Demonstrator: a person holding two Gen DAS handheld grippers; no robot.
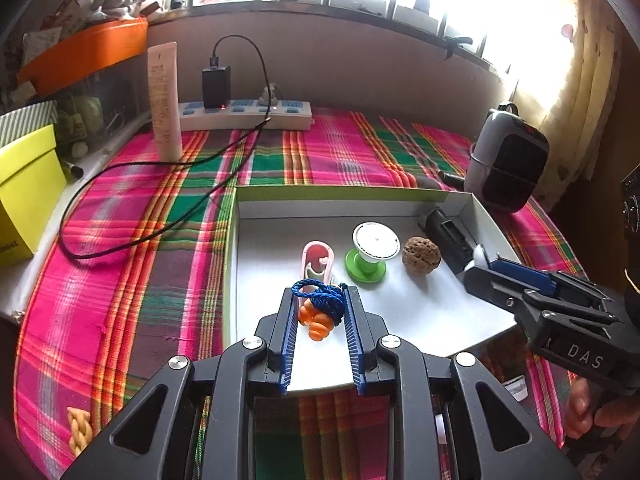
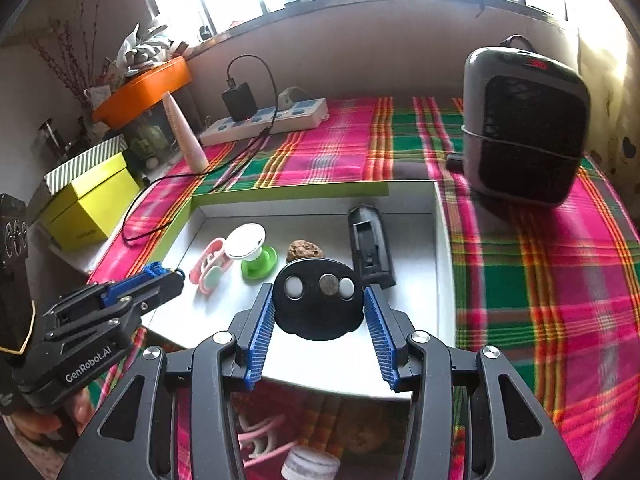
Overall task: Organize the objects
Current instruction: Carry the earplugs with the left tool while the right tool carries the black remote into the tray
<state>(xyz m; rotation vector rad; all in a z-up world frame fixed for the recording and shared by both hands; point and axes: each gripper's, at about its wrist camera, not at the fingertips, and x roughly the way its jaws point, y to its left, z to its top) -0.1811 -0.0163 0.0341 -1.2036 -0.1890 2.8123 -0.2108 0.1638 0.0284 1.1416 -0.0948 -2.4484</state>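
Covering the table, plaid cloth (image 2: 340, 148); left tongs (image 1: 320, 300) pinch earplugs (image 1: 318, 318), right tongs (image 2: 319, 308) apparently a disc (image 2: 318, 300).

Cloth: we've got a loud pink-green plaid tablecloth (image 1: 320, 152) under everything.
Back edge: white power strip (image 1: 248, 114) with a black charger (image 1: 216, 86) plugged in, tall white tube (image 1: 164, 100) standing just beside it.
Right: grey heater (image 2: 524, 124).
Left: yellow-green box (image 1: 28, 196), orange tub (image 1: 86, 54) above.

The yellow box (image 1: 24, 196) is cut off by the left edge. A braided orange thing (image 1: 80, 426) sits partly behind the gripper's frame. A small jar (image 2: 310, 465) is cut off at the bottom. The plaid cloth (image 2: 560, 280) looks blurry on the right.
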